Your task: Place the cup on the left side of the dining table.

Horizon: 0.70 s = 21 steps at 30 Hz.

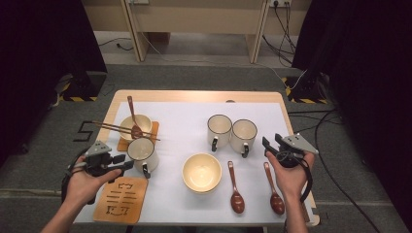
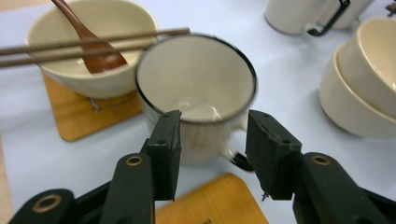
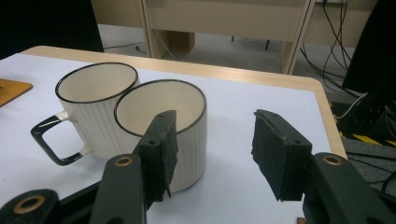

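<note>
Where fingers [image 2: 163, 154] cross it, the mug's [image 2: 196, 88] wall is hidden.

cream black-rimmed mug [image 1: 142, 153] stands upright between two wooden coasters.

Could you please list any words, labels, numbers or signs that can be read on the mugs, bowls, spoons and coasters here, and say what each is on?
No readable text anywhere.
Near wooden coaster: a cut-out pattern of lines that may be a stylised character; too small to read.
Far wooden coaster under the bowl with chopsticks: no marking visible.
Mugs, stacked bowls and spoons: plain, no print or brand.
</note>
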Motion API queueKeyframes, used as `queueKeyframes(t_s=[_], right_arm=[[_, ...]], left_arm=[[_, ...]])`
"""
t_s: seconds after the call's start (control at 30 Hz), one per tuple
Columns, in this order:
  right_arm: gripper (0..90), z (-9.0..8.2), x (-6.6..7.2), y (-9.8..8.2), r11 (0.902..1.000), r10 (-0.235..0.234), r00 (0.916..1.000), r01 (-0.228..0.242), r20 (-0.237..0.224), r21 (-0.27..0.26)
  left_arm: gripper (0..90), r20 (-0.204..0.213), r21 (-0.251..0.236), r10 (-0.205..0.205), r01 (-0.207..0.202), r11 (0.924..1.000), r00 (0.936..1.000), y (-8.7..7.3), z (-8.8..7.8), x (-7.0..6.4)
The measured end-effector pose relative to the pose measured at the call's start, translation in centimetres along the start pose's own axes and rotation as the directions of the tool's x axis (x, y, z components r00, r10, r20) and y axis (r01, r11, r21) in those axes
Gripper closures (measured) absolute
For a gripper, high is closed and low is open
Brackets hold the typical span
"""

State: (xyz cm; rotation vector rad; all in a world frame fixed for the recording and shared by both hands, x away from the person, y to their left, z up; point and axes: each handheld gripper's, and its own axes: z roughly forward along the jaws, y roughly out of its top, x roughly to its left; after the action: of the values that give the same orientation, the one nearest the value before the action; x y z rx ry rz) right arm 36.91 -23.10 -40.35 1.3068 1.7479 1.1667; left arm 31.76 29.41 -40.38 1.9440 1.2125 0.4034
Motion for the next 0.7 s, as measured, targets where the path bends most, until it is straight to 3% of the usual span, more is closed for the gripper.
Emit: queueKeyframes(t_s=[0.27,0.43,0.7], right_arm=[[50.3,-0.1,0.1,0.1,1.0000,-0.005,1.0000,0.005,0.001,-0.007],[50.3,-0.2,0.0,0.1,1.0000,-0.003,1.0000,0.003,0.006,-0.005],[50.1,-0.2,0.0,0.0,1.0000,0.002,1.0000,-0.002,0.004,-0.004]], left_arm=[[56.0,0.031,-0.004,-0.011,0.011,0.9999,0.9994,-2.3,1.1,-2.2],[55.7,0.048,0.009,0.002,-0.003,1.0000,0.9988,-2.7,2.5,-3.1],[56.3,0.032,-0.012,0.006,-0.006,0.9999,0.9995,-2.6,4.4,-4.0]])
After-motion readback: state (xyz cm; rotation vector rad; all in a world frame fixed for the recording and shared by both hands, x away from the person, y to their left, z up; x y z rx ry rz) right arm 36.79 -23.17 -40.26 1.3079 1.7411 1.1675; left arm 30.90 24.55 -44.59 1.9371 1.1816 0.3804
